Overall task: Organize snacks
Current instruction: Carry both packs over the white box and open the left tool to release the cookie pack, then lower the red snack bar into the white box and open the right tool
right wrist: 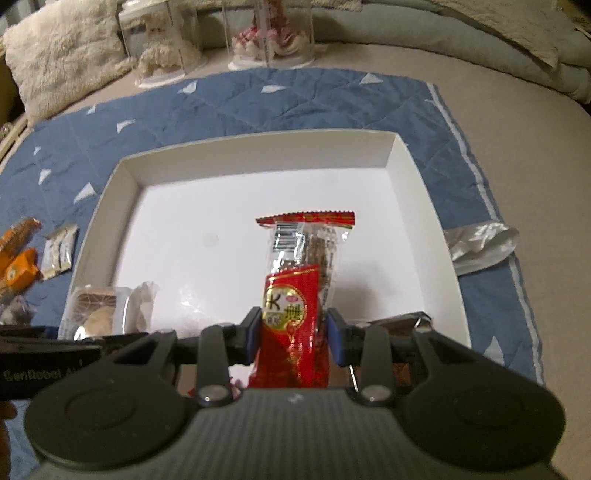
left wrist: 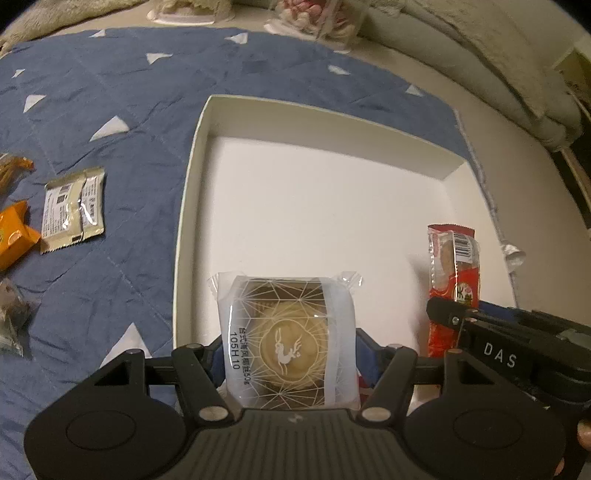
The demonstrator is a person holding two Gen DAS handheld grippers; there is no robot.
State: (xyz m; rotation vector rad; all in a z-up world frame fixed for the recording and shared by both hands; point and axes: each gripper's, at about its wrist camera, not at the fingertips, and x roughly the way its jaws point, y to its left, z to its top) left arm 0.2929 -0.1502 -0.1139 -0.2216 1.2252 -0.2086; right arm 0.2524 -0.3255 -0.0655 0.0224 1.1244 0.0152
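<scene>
A white shallow box lies on a blue quilted mat. My left gripper is shut on a clear-wrapped round pastry and holds it over the box's near left corner; the pastry also shows in the right wrist view. My right gripper is shut on a red snack bar packet and holds it over the box's near middle. The packet shows in the left wrist view at the right, with the right gripper on it.
Loose snacks lie on the mat left of the box: a beige sachet, orange packets and a dark wrapped one. A silver wrapper lies right of the box. Clear display cases and pillows stand behind.
</scene>
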